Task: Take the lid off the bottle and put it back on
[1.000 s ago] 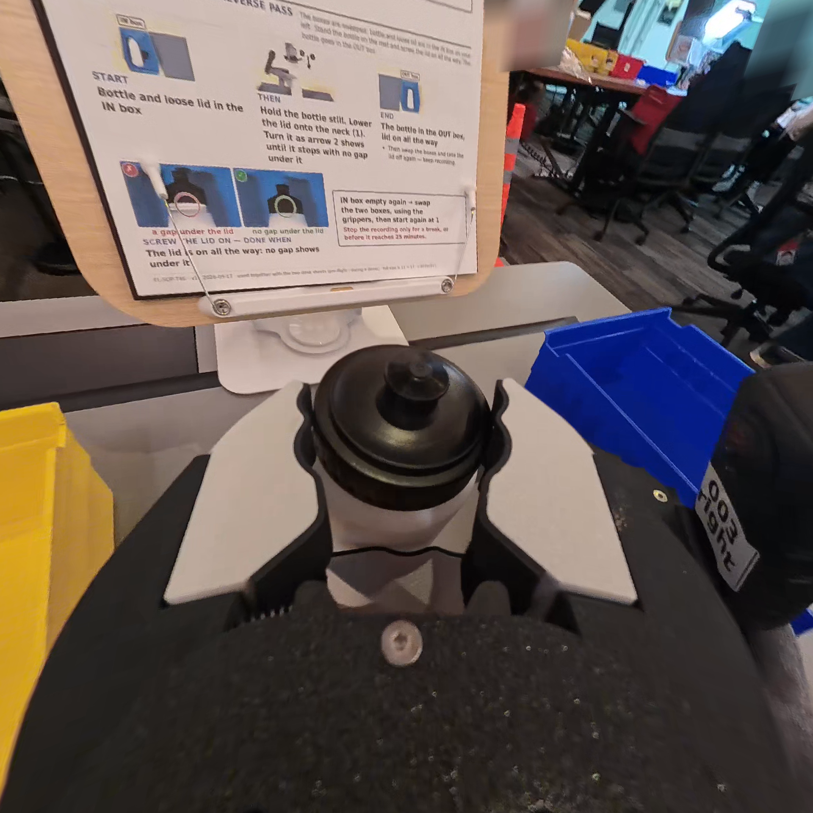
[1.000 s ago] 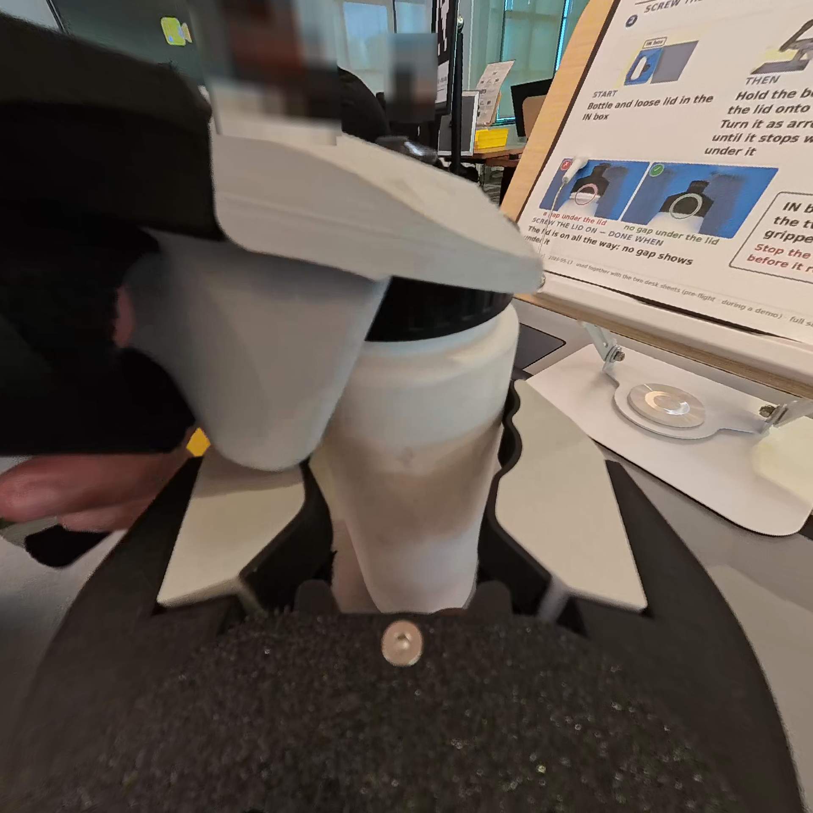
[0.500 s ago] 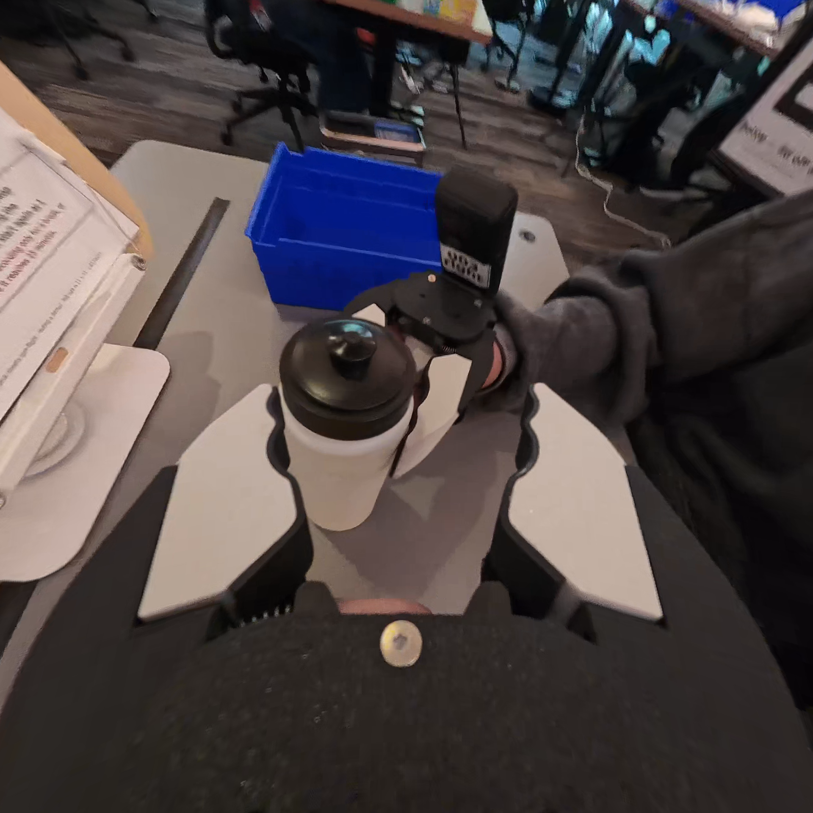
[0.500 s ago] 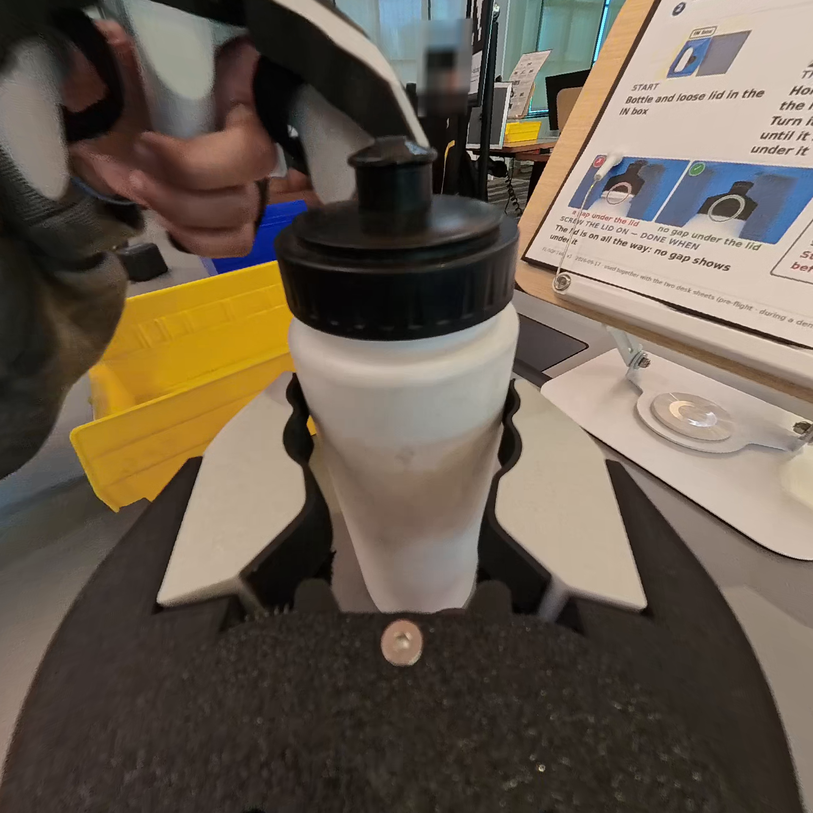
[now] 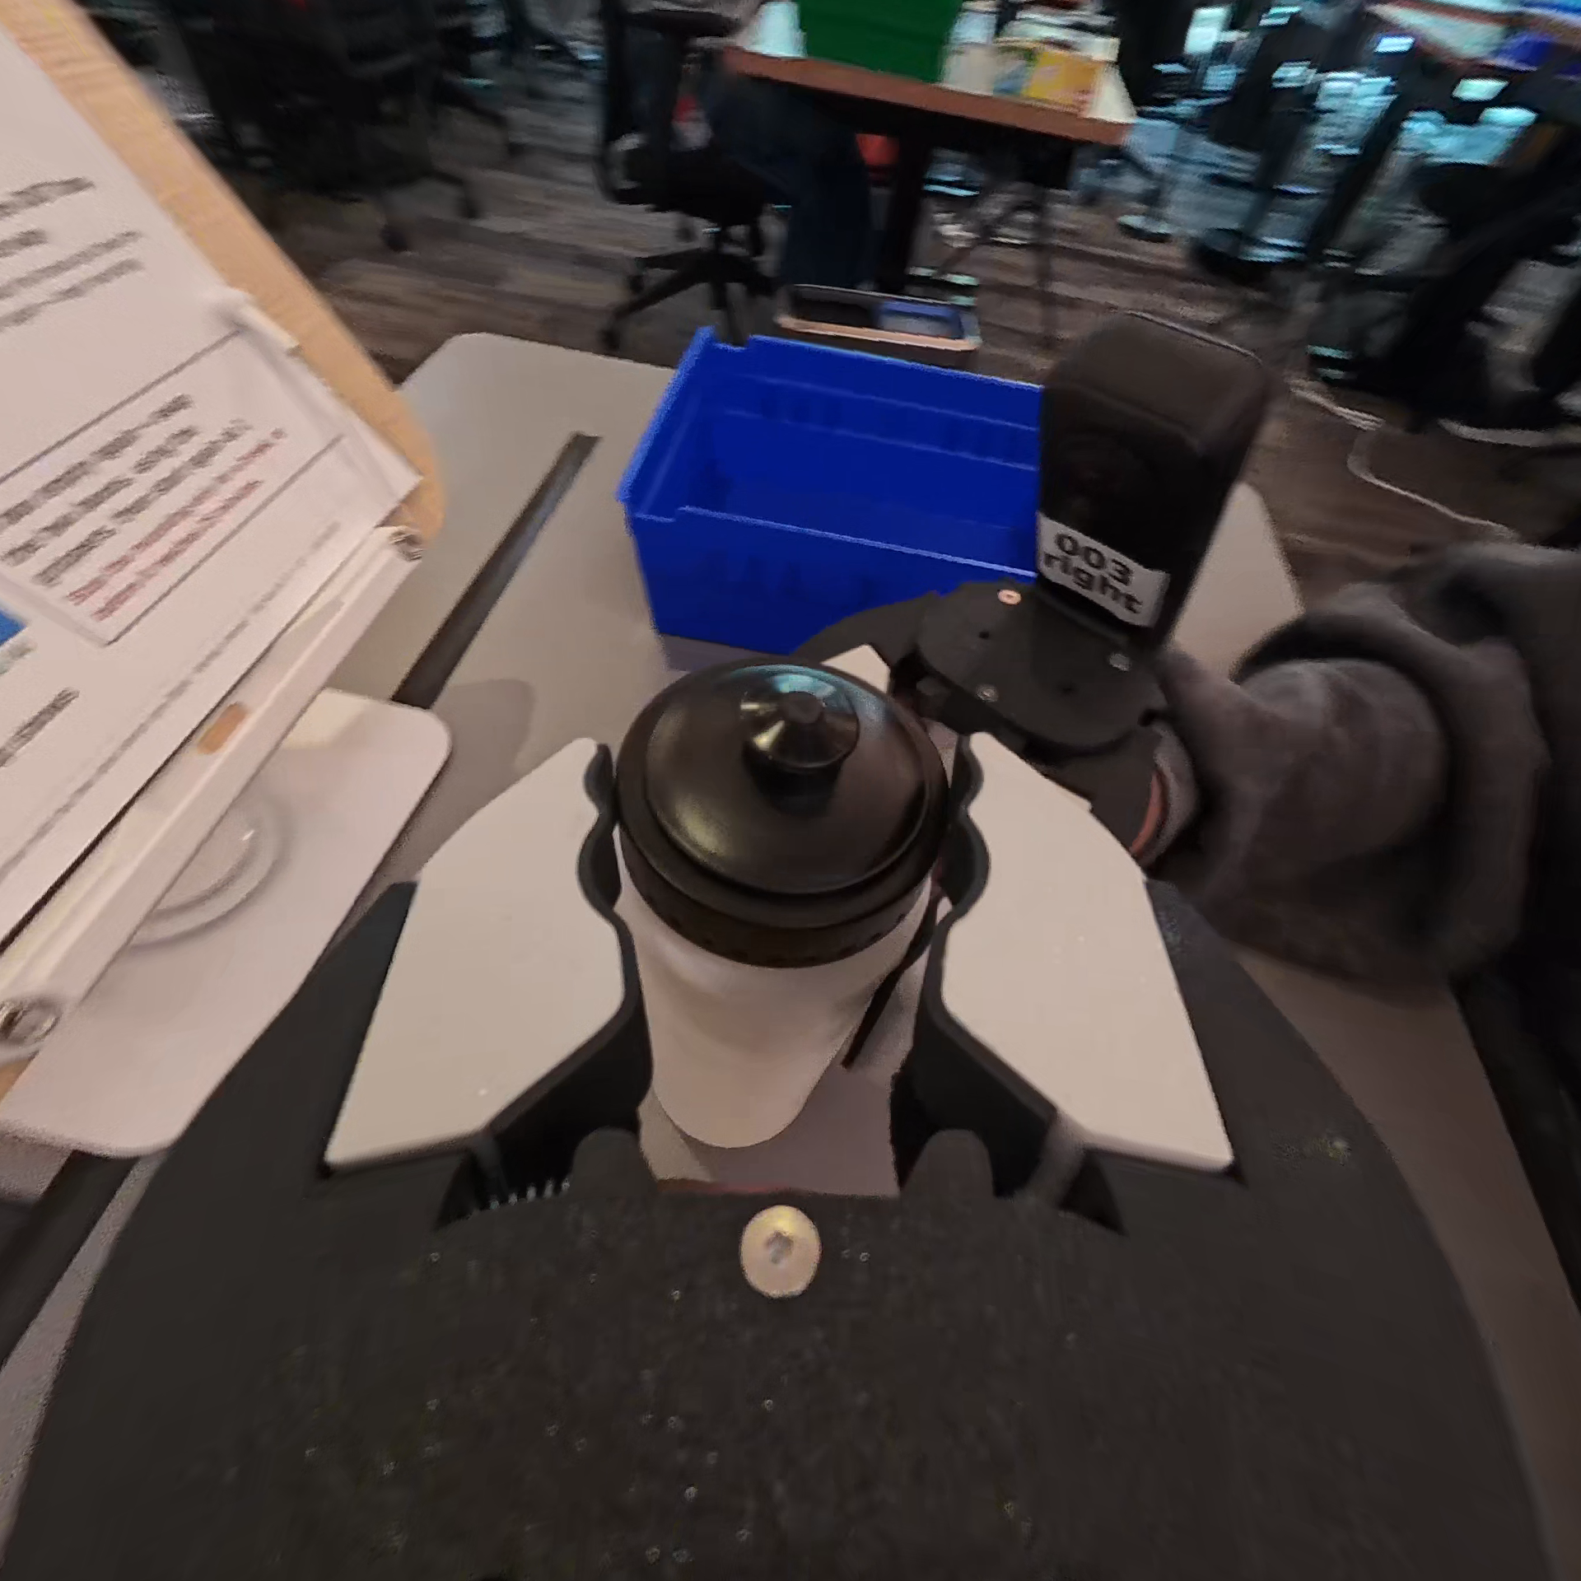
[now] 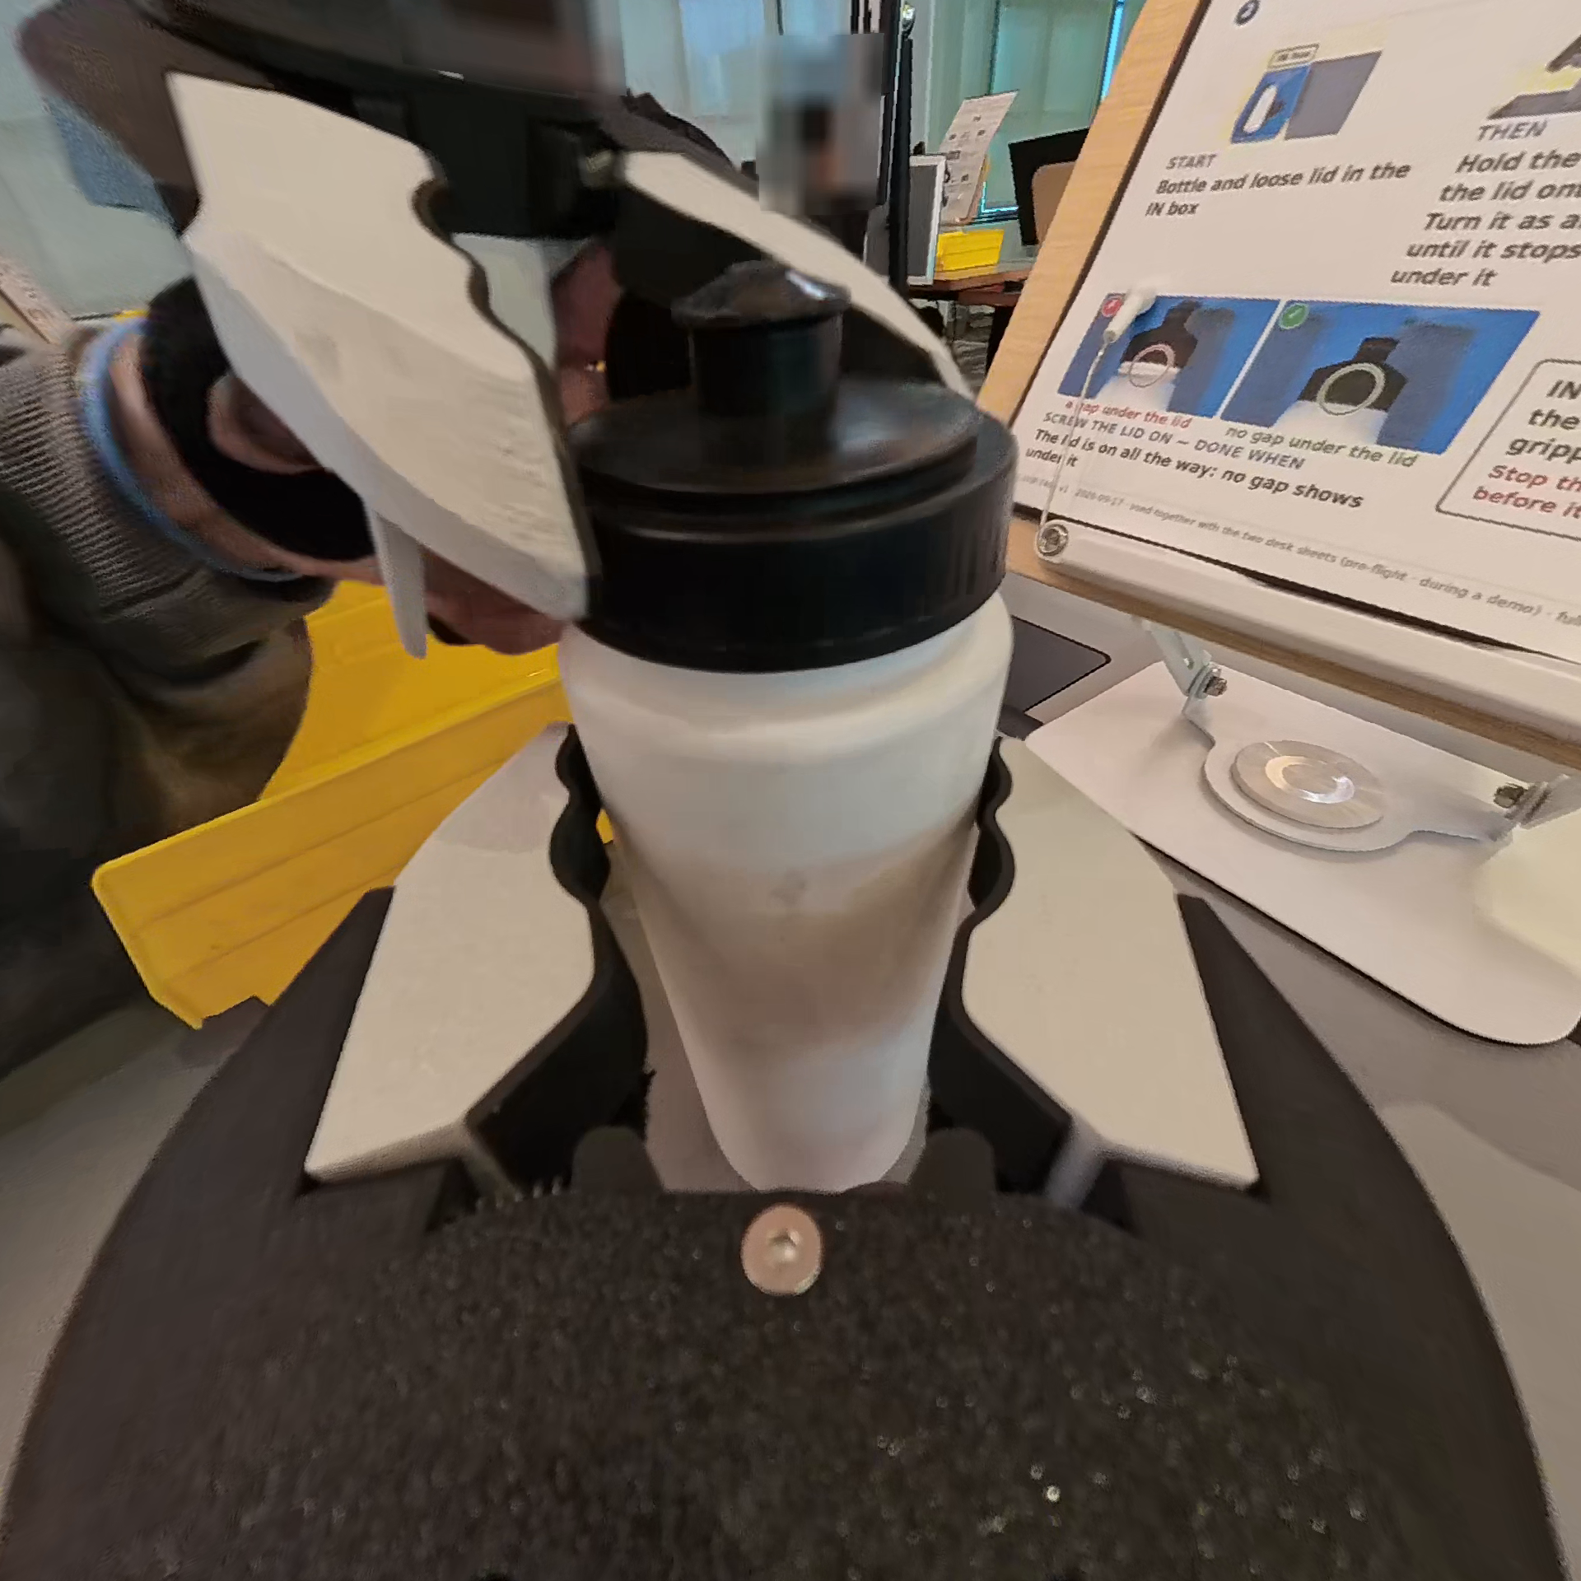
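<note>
A white bottle [image 6: 787,813] with a black screw lid [image 6: 796,530] stands upright on the grey table. My right gripper [image 6: 783,770] is shut on the bottle's body, its jaws pressing both sides. In the left wrist view, my left gripper [image 5: 780,770] comes from above and is shut on the lid [image 5: 778,796], with a finger touching each side of its rim. The bottle body [image 5: 736,1027] shows below the lid. The right gripper's black body [image 5: 1027,676] sits just behind the bottle. The left gripper's white fingers [image 6: 385,342] cover part of the lid's spout.
A blue bin [image 5: 821,479] stands behind the bottle. A yellow bin [image 6: 299,838] is on the other side. An instruction board [image 5: 128,428] on a white stand base [image 6: 1283,855] stands close by. A person's grey sleeve [image 5: 1369,770] holds the right gripper.
One second ago my left gripper held the lid facing the board. It then opened and turned toward the blue bin. Now it has closed on the lid again. The right gripper kept its hold.
</note>
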Action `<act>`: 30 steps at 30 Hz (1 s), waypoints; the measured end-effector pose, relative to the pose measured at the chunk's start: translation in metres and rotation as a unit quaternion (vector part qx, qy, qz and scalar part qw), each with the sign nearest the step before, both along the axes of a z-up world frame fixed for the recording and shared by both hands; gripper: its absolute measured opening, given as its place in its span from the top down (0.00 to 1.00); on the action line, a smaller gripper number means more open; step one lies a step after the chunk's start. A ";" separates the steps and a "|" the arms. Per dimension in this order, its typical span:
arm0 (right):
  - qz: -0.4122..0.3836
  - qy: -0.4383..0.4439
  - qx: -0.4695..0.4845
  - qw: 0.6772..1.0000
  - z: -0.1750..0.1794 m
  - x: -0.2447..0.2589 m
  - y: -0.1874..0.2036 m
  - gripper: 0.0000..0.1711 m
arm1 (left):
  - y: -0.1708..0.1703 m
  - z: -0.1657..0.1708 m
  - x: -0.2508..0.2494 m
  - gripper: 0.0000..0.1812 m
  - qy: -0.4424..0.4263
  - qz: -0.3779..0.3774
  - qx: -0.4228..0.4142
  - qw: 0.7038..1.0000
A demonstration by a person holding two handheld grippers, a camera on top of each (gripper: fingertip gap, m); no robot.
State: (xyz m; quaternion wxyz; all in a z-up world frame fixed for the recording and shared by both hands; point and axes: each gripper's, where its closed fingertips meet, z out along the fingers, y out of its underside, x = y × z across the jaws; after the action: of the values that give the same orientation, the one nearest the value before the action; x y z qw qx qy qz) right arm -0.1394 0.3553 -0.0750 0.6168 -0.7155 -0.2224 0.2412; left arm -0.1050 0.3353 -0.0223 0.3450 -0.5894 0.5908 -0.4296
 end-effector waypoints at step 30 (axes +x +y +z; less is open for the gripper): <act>0.064 0.008 0.030 0.997 0.001 -0.010 -0.009 0.51 | -0.023 0.014 -0.048 0.42 0.020 0.034 0.013 0.999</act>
State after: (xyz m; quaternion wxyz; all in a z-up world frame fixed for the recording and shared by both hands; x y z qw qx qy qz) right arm -0.1493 0.3464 -0.0743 0.6230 -0.6789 -0.2702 0.2792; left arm -0.1528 0.3123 -0.0084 0.3547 -0.6134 0.5827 -0.3981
